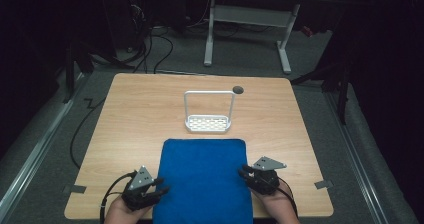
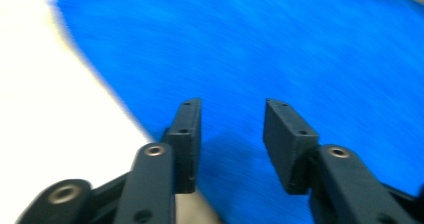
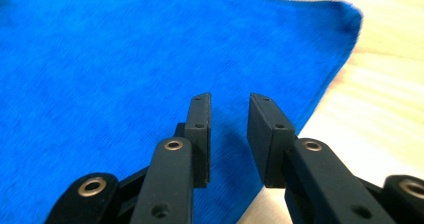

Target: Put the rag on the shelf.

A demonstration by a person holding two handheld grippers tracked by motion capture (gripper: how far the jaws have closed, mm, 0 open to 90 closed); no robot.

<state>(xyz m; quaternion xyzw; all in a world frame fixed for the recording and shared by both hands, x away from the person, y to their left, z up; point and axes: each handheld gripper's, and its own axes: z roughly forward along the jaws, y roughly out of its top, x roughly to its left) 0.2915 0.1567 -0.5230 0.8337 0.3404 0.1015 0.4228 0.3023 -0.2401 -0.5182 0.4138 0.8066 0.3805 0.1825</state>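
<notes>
Blue towel (image 1: 204, 176) lies flat at bottom centre, both my grippers' jaws released, folding not started yet.

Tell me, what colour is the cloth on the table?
The cloth is plain bright blue, best seen in the high view.

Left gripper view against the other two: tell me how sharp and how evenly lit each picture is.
Left gripper view: motion-blurred, the blue cloth smeared, the bare table washed out to white. Right gripper view: sharper, the cloth's weave and edge readable, mild glare on the wood. High view: the table lit evenly, surroundings falling into near black, the white rack clear.
</notes>
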